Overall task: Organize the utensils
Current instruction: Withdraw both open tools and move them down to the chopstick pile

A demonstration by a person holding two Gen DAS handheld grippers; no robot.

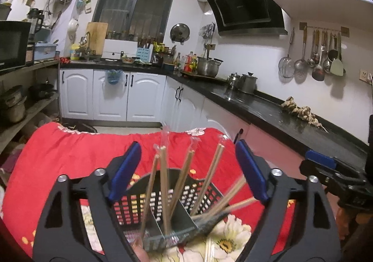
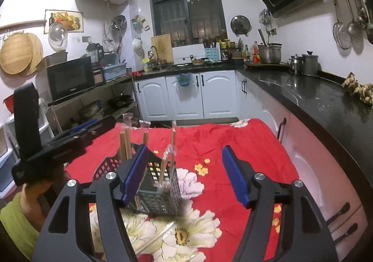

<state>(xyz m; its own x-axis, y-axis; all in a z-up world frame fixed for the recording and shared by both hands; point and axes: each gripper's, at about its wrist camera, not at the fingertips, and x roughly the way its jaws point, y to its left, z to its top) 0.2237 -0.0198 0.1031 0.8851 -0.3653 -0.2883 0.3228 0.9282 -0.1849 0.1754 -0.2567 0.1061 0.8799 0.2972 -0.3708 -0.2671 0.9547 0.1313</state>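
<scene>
The black utensil basket [image 1: 172,206] stands on the red floral cloth [image 1: 70,157] covering the table, holding several wrapped chopsticks [image 1: 164,189] upright and leaning. The left gripper [image 1: 187,168] has its fingers spread around the basket, pinching nothing; the right gripper [image 2: 185,175] is likewise spread, just beside it

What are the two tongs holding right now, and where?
Nothing. The left tongs and right tongs are both open; the chopsticks stand free in the basket.
</scene>
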